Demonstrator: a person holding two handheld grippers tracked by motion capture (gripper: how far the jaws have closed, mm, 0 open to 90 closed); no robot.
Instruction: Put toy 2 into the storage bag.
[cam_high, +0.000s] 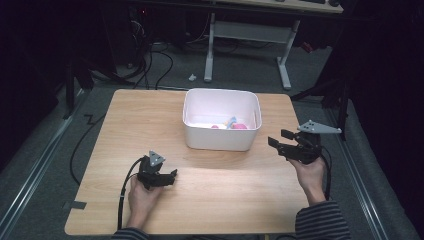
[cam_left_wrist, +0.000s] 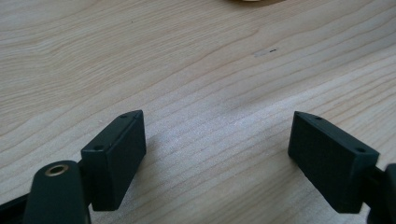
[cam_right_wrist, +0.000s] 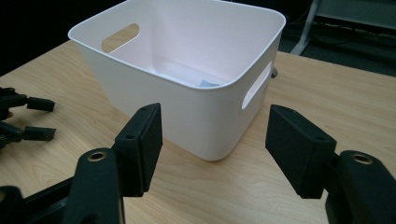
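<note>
Nearest the viewer, two forearms come in from the bottom edge, one in a striped sleeve (cam_high: 322, 220). The left hand (cam_high: 142, 195) rests on the pale wooden worktop (cam_high: 225, 190) and holds the left gripper (cam_high: 172, 175) low over the wood. Seen along its own jaws, the left gripper (cam_left_wrist: 217, 144) stands open, with bare wood grain between the two black jaws and nothing held.

To the right, the right hand (cam_high: 311, 175) holds the right gripper (cam_high: 276, 138) raised near the worktop's right edge, a grey three-cornered plate on top. It points toward the white bin (cam_high: 221, 120) and sits just beside the bin's right wall, not touching it. Seen along its jaws, the right gripper (cam_right_wrist: 215, 140) has a visible gap between the jaws, and nothing is clamped in them; the white bin (cam_right_wrist: 187, 88) lies beyond them.

The bin stands at the middle of the worktop, toward its far side, with small pink and blue items (cam_high: 231, 124) inside. Beyond the worktop are grey floor, cables and the white legs of another desk (cam_high: 284, 65).
</note>
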